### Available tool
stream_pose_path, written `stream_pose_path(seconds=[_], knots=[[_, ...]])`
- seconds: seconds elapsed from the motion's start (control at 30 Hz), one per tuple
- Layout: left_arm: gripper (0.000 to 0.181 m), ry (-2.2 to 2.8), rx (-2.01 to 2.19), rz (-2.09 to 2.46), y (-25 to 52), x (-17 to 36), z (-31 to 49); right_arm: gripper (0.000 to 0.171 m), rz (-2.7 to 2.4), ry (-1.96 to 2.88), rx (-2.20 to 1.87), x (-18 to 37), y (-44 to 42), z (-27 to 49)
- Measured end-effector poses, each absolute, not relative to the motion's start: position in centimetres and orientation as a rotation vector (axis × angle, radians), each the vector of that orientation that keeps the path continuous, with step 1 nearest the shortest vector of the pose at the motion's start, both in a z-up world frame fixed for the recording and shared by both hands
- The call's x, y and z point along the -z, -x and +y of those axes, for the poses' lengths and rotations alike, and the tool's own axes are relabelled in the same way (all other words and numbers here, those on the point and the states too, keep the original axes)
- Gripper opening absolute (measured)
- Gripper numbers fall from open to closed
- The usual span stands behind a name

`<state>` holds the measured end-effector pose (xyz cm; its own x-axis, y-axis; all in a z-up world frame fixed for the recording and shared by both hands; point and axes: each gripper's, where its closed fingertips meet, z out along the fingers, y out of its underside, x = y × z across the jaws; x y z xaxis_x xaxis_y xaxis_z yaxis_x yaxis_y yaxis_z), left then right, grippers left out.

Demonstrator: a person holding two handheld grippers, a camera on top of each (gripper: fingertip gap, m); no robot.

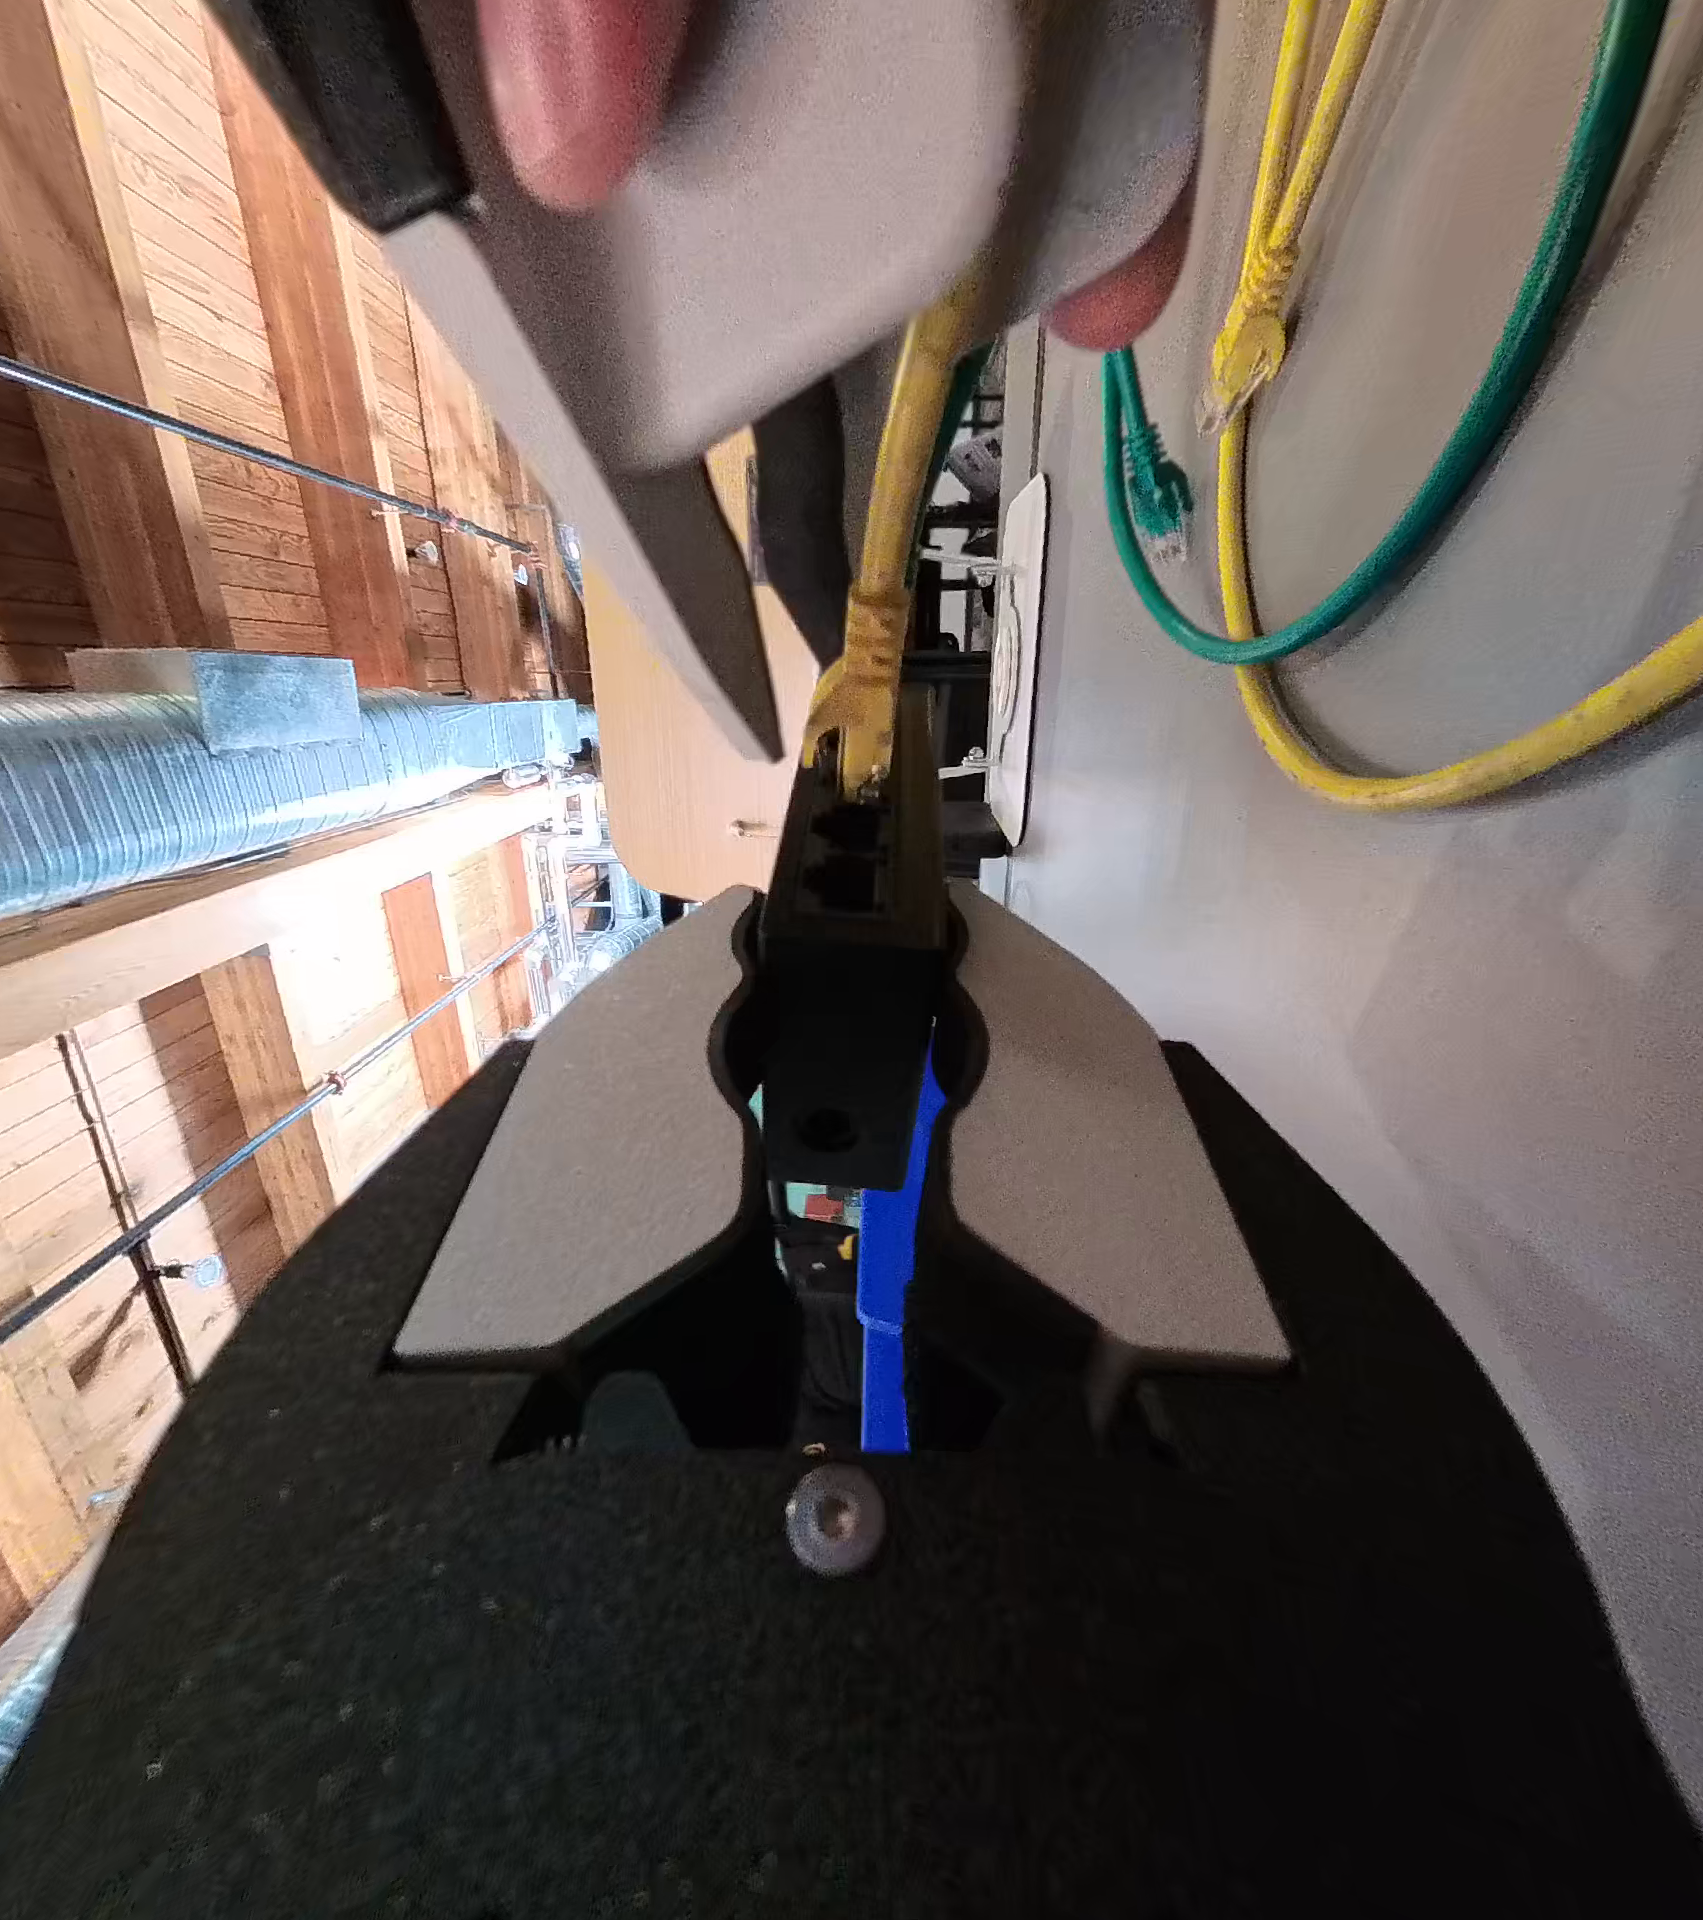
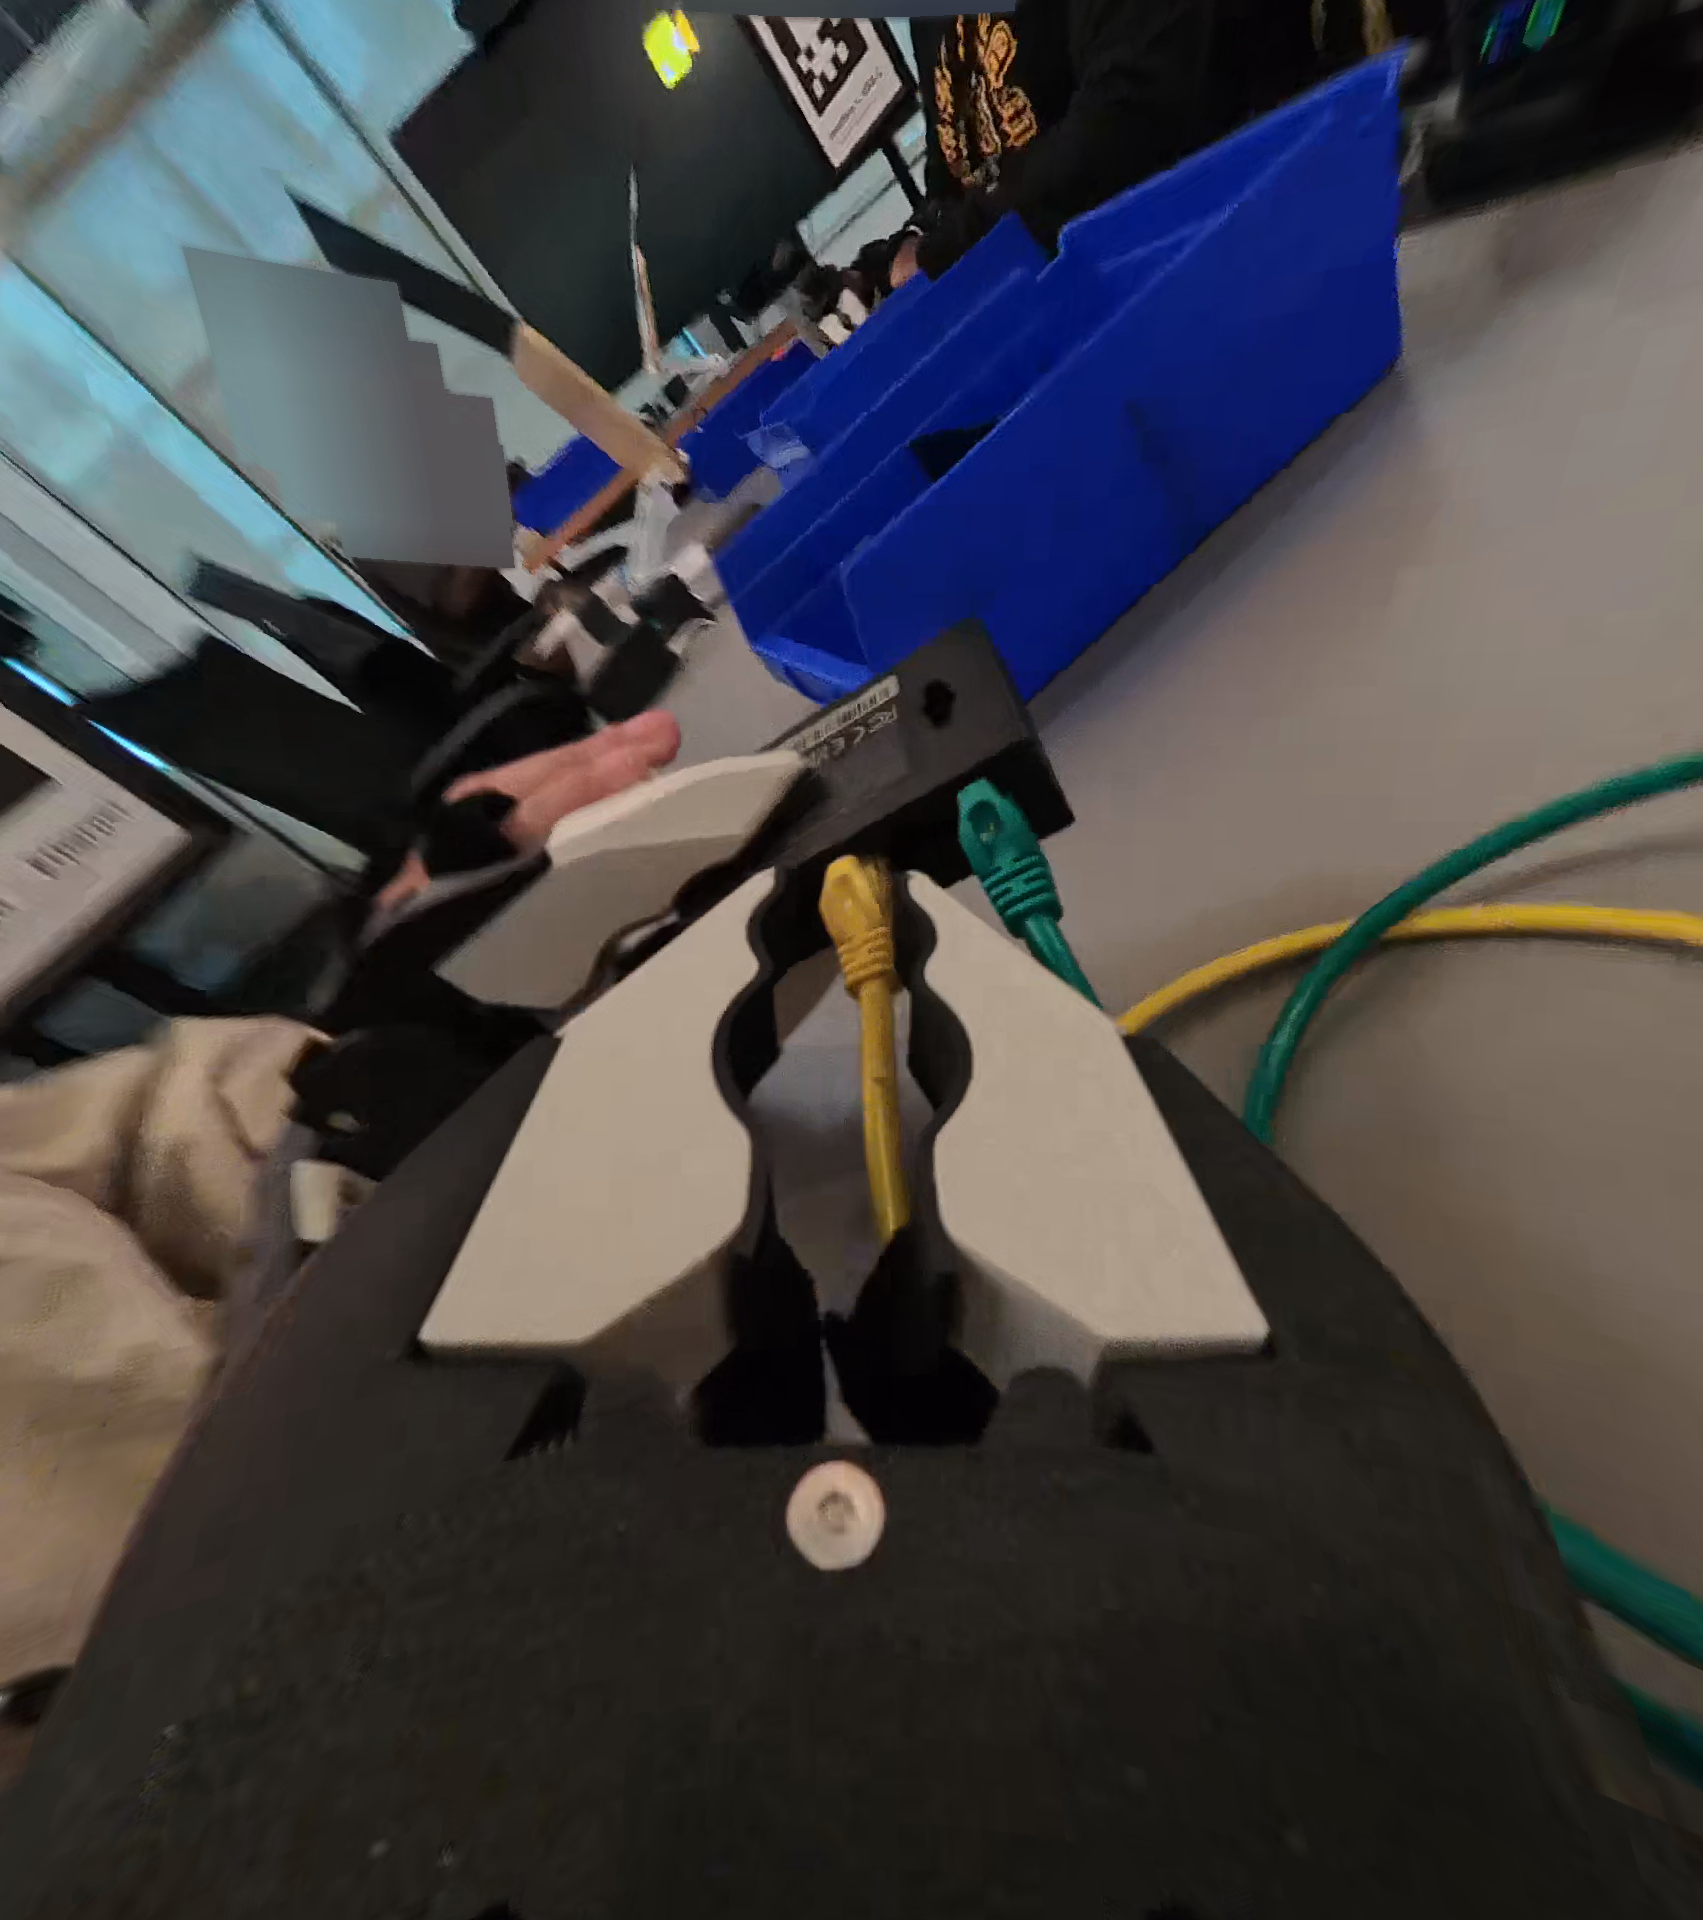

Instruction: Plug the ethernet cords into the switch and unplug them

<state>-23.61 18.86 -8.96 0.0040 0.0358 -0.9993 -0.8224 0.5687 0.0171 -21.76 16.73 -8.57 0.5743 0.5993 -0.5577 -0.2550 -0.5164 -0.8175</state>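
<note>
My left gripper (image 1: 852, 904) is shut on the black switch (image 1: 847, 1039) and holds it on edge, ports facing away. A yellow cord's plug (image 1: 868, 665) sits in the switch's far port. My right gripper (image 2: 852, 894) is closed around that yellow plug (image 2: 857, 914), right at the switch (image 2: 930, 727). It also shows in the left wrist view (image 1: 722, 582), blurred and close. A green plug (image 2: 1008, 862) sits in the port beside the yellow one. A loose yellow plug (image 1: 1242, 353) and a loose green plug (image 1: 1159, 499) lie on the grey table (image 1: 1398, 1143).
Blue bins (image 2: 1086, 499) stand on the table just behind the switch. Loops of green cord (image 2: 1346, 935) and yellow cord (image 2: 1398, 925) lie to the right. A beige sleeve (image 2: 47, 1247) and a hand (image 2: 577, 769) are at the left. A white pad (image 1: 1018, 644) lies farther off. My left and right fingertips are right by each other.
</note>
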Motion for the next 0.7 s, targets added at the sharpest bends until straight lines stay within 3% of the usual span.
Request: stream_pose_path(seconds=[0.37, 0.7], knots=[[0.027, 0.815, -0.711, 1.439, 23.7, 9.7, 19.2, 0.013, -0.696, 1.748, -0.475, 10.0, 22.0, 17.4], [0.029, 0.955, -0.537, 1.483, 23.4, 10.6, 19.1, 0.012, -0.676, 1.850, -0.419, 10.2, 21.3, 16.5]])
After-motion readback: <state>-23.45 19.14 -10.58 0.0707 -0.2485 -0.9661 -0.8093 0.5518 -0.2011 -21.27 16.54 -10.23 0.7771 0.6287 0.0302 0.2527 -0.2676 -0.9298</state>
